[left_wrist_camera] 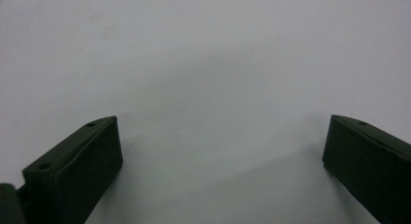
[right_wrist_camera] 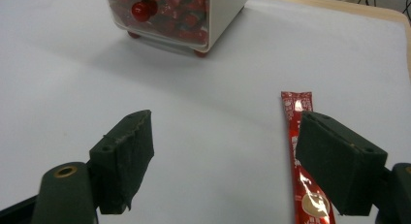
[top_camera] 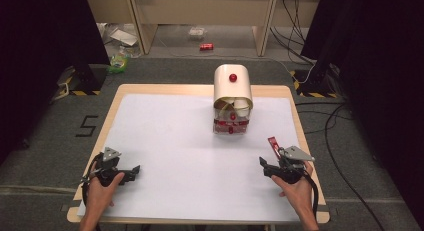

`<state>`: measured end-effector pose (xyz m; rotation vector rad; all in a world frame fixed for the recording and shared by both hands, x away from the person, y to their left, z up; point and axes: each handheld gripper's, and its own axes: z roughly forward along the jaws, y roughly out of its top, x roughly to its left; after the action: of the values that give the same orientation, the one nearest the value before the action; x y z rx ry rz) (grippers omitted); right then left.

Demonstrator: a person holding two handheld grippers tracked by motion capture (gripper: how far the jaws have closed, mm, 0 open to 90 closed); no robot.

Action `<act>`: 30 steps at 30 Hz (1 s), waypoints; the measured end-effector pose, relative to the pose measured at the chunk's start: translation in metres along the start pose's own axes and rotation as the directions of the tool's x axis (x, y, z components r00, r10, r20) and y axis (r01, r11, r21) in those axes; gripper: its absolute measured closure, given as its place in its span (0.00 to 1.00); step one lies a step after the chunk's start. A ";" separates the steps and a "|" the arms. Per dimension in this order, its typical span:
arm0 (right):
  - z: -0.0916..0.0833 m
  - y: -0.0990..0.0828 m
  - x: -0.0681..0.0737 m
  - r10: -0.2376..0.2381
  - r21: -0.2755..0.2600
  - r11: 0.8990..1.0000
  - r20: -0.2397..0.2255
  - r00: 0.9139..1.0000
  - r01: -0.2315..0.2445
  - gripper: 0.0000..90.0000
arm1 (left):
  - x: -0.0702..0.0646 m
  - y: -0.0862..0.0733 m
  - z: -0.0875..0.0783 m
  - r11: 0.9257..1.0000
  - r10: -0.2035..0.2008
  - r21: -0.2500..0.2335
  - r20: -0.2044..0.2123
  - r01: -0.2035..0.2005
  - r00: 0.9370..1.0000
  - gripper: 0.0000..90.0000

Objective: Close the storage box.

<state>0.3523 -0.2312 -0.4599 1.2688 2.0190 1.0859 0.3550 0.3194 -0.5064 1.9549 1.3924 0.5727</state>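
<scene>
Now the worktop [top_camera: 150,91] is covered by a white sheet [top_camera: 175,141], and a cream box with a rounded lid [top_camera: 233,86] stands on it toward 12 o'clock, a little right of the middle; it has a red knob on the lid and a clear front drawer with red packets inside. At 7 o'clock the left hand [top_camera: 102,191] holds the left gripper [top_camera: 131,172] low over the sheet, its jaws wide apart with nothing between them. At 5 o'clock the right hand [top_camera: 295,188] holds the right gripper [top_camera: 263,166], jaws also apart and empty. A red sachet [right_wrist_camera: 303,151] lies flat on the sheet just beside the right gripper, partly under its right jaw in the right gripper view
</scene>
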 end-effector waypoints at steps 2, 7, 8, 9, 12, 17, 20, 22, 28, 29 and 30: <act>-0.002 -0.002 0.000 -0.003 0.004 1.000 -0.003 1.000 0.003 0.24 | 0.000 0.000 0.000 1.000 0.000 0.000 0.000 0.000 1.000 0.00; -0.006 -0.007 -0.001 -0.005 0.008 1.000 -0.006 1.000 0.005 0.24 | 0.000 0.000 0.000 1.000 0.000 0.000 -0.001 0.000 1.000 0.00; -0.007 -0.008 -0.001 -0.006 0.008 1.000 -0.009 1.000 0.006 0.24 | 0.000 0.000 0.000 1.000 0.000 0.000 -0.001 0.000 1.000 0.00; -0.008 -0.009 -0.001 -0.004 0.010 1.000 -0.007 1.000 0.004 0.24 | 0.000 0.000 0.000 1.000 0.000 0.000 0.000 0.000 1.000 0.00; -0.010 -0.012 -0.002 -0.005 0.017 1.000 -0.010 1.000 0.005 0.24 | 0.000 0.000 0.000 1.000 0.000 0.000 -0.001 0.000 1.000 0.00; -0.014 -0.018 -0.002 -0.006 0.027 1.000 -0.014 1.000 0.007 0.24 | 0.000 0.000 0.000 1.000 0.000 0.000 0.000 0.000 1.000 0.00; -0.016 -0.021 -0.002 -0.008 0.041 0.999 -0.021 1.000 0.009 0.23 | 0.000 0.000 0.000 1.000 0.000 0.000 -0.001 0.000 1.000 0.00; -0.016 -0.023 -0.002 -0.016 0.046 0.999 -0.022 1.000 0.017 0.23 | 0.000 0.000 0.000 1.000 0.002 0.001 0.000 -0.002 1.000 0.00; -0.020 -0.028 -0.002 -0.011 0.064 0.998 -0.029 1.000 0.012 0.23 | 0.000 0.000 0.000 1.000 0.003 0.002 -0.002 -0.003 1.000 0.00; -0.020 -0.029 -0.003 -0.012 0.064 0.998 -0.031 0.999 0.014 0.23 | 0.000 0.000 0.000 1.000 0.002 0.001 -0.002 -0.002 1.000 0.00; -0.021 -0.030 -0.003 -0.011 0.069 0.998 -0.033 0.999 0.013 0.23 | 0.000 0.000 0.000 1.000 0.003 0.002 -0.002 -0.003 1.000 0.00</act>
<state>0.3231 -0.2485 -0.4733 1.2797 2.1018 1.0457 0.3549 0.3194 -0.5063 1.9591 1.3919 0.5754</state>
